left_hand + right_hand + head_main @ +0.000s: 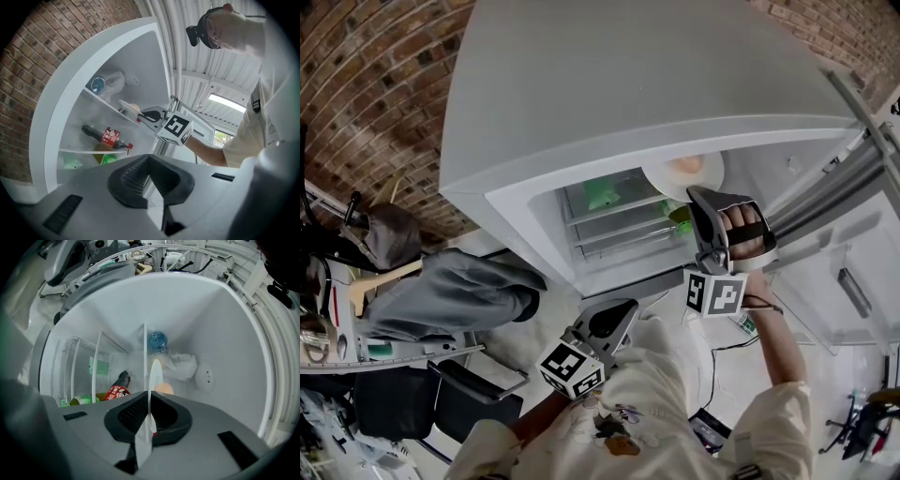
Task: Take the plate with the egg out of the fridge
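Note:
The fridge [525, 202] stands open. In the head view a white plate [705, 172] with a pale egg [685, 166] on it sits at the top of the opening. My right gripper [705, 204] is shut on the plate's near rim. The right gripper view shows the plate [155, 373] edge-on between the jaws of that gripper [149, 405], with the egg [164, 389] beside it. In the left gripper view the plate [127, 106] is at the front edge of the top shelf [103, 104]. My left gripper [614, 321] hangs lower, outside the fridge, shut and empty [149, 158].
A cola bottle [105, 136] lies on the middle shelf, a blue-capped water bottle [98, 85] on the top shelf behind the plate, and green items [108, 159] lower down. The fridge door [848, 281] swings out at right. A chair and clutter [403, 300] stand at left.

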`<state>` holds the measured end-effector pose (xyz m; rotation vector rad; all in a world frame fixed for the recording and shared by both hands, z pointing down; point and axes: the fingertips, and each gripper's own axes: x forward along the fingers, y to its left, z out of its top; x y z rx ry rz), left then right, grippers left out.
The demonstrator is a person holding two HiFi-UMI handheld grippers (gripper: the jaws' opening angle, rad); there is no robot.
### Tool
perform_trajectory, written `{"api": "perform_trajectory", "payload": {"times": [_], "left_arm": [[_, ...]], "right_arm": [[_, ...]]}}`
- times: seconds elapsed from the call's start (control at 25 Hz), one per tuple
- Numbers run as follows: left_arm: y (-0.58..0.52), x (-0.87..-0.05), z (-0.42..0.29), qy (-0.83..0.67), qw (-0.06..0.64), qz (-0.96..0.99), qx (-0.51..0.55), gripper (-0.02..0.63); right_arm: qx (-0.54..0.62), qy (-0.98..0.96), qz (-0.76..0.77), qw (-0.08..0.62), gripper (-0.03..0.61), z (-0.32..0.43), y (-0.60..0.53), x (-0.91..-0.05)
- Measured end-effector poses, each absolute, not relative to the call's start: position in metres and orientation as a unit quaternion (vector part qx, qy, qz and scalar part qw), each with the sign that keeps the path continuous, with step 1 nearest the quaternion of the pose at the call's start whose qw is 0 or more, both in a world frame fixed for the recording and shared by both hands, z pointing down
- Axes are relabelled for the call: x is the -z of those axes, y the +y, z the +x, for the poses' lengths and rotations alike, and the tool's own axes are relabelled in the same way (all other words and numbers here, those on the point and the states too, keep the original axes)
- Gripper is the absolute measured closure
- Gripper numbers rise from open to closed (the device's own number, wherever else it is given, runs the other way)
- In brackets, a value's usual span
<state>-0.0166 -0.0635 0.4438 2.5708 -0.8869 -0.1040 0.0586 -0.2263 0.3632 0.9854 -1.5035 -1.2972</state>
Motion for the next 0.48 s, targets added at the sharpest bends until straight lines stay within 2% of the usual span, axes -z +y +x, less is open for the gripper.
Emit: {"api": "perform_trajectory", "payload": {"times": [0.48], "left_arm": [[-0.068, -0.445, -0.022, -0.324, 0.209, 0.922, 0.039, 0.606]], "right_arm": [[0.533, -0.611, 0.391, 0.436, 0.561, 0.052, -0.207, -0.365]]}}
